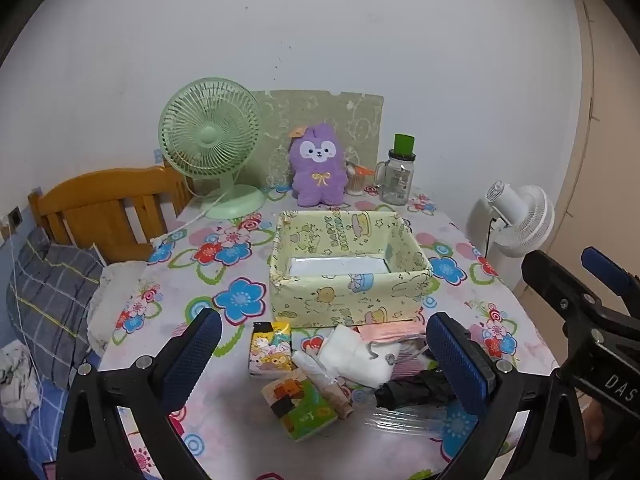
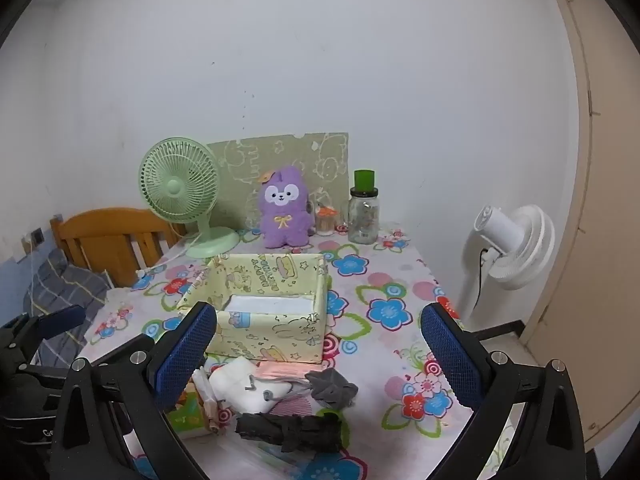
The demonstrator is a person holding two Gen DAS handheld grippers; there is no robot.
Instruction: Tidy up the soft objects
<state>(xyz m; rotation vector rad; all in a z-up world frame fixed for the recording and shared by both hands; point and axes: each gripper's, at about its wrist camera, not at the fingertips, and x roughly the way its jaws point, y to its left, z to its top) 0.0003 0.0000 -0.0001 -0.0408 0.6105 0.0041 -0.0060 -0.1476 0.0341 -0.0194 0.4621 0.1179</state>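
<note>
A pile of soft things lies on the flowered table in front of a yellow patterned box [image 1: 348, 280] [image 2: 264, 320]: two tissue packs [image 1: 270, 348] [image 1: 304, 404], a white folded cloth [image 1: 360, 360] [image 2: 244, 384], a pink mask [image 1: 392, 330] [image 2: 280, 370], a grey cloth [image 2: 332, 388] and a black crumpled item [image 1: 416, 388] [image 2: 296, 430]. My left gripper [image 1: 326, 360] stands open above the pile, nothing between its fingers. My right gripper [image 2: 320, 356] is open too, over the pile's right side; it also shows at the right edge of the left wrist view [image 1: 576, 292].
At the back stand a green desk fan [image 1: 212, 148] [image 2: 180, 196], a purple plush toy [image 1: 318, 168] [image 2: 285, 212], a glass jar with green lid [image 1: 398, 176] [image 2: 363, 212] and a patterned board. A white floor fan [image 2: 512, 248] stands right. A bed with wooden headboard [image 1: 108, 204] lies left.
</note>
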